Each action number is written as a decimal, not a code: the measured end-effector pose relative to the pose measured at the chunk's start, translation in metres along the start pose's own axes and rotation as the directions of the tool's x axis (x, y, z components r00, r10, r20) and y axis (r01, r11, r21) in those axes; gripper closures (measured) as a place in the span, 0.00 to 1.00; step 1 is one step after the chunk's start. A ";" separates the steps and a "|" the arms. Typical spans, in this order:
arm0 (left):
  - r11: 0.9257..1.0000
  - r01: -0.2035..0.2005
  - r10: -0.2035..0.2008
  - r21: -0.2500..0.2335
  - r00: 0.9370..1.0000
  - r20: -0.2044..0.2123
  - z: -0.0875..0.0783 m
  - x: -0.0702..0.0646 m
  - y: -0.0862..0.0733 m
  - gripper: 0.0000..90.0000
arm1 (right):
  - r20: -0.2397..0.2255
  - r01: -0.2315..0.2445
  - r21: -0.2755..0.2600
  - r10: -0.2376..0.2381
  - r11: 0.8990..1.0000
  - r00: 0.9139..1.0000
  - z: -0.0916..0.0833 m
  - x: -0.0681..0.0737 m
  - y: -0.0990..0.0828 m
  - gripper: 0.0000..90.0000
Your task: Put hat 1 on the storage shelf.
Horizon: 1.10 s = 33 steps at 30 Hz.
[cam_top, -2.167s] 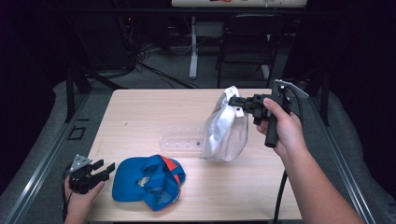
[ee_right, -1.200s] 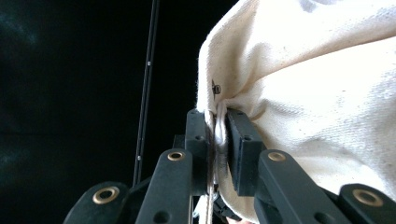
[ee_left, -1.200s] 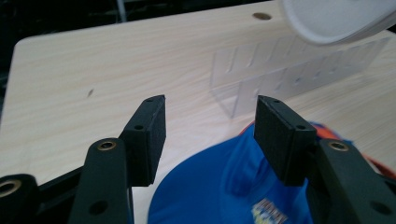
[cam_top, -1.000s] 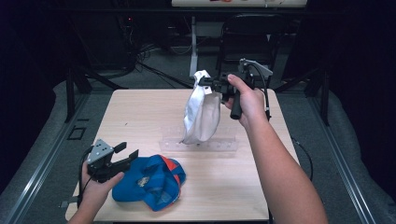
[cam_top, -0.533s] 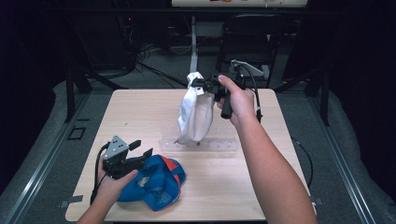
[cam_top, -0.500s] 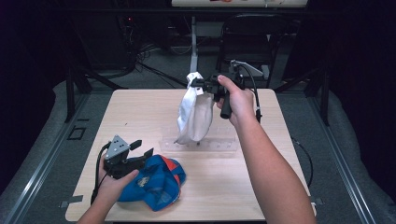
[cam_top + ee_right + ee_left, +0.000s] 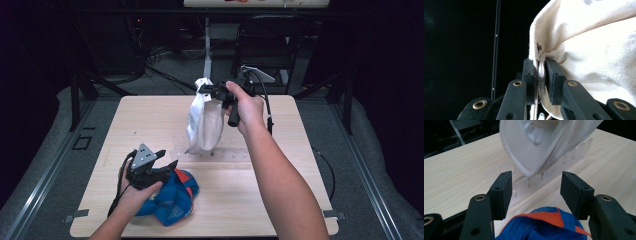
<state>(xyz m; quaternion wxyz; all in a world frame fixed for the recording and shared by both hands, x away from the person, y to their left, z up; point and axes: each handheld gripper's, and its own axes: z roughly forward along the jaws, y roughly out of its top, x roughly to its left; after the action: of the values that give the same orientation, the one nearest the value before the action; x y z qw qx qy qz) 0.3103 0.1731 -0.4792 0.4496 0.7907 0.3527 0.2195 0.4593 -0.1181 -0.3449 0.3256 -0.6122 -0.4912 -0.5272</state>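
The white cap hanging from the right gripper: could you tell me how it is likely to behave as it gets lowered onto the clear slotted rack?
The white cap sags from the right gripper, so probably soft and light. Its brim keeps its curve, likely stiffer.

You see a plain white cap (image 7: 205, 120), a blue cap (image 7: 170, 200) trimmed orange, and a pale wood-grain desk (image 7: 150, 120).

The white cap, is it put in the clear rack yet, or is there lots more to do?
Not yet. The right gripper has picked up the white cap, shut on its back, brim just over the clear slotted rack. The left gripper is open over the blue cap on the table. Left: seating the white cap, then probably the blue one.
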 end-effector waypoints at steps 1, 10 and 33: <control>1.000 -0.006 0.006 0.010 1.000 0.009 0.006 -0.004 0.003 0.48 | -0.006 -0.005 0.006 0.005 1.000 1.000 0.003 0.000 0.000 0.88; 0.999 -0.044 0.044 0.027 0.999 -0.005 0.032 -0.018 0.017 0.54 | -0.027 0.011 0.062 -0.009 0.998 1.000 0.021 0.006 -0.007 0.88; 0.996 -0.058 0.058 0.062 0.998 -0.001 0.060 -0.023 0.027 0.74 | -0.005 0.027 0.033 -0.027 0.999 1.000 0.007 0.005 -0.008 0.87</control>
<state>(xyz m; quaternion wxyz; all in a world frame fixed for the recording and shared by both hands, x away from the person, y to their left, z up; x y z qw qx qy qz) 0.3445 0.1128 -0.4861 0.4176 0.8140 0.3369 0.2225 0.4537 -0.1080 -0.3430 0.3297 -0.5990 -0.5074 -0.5245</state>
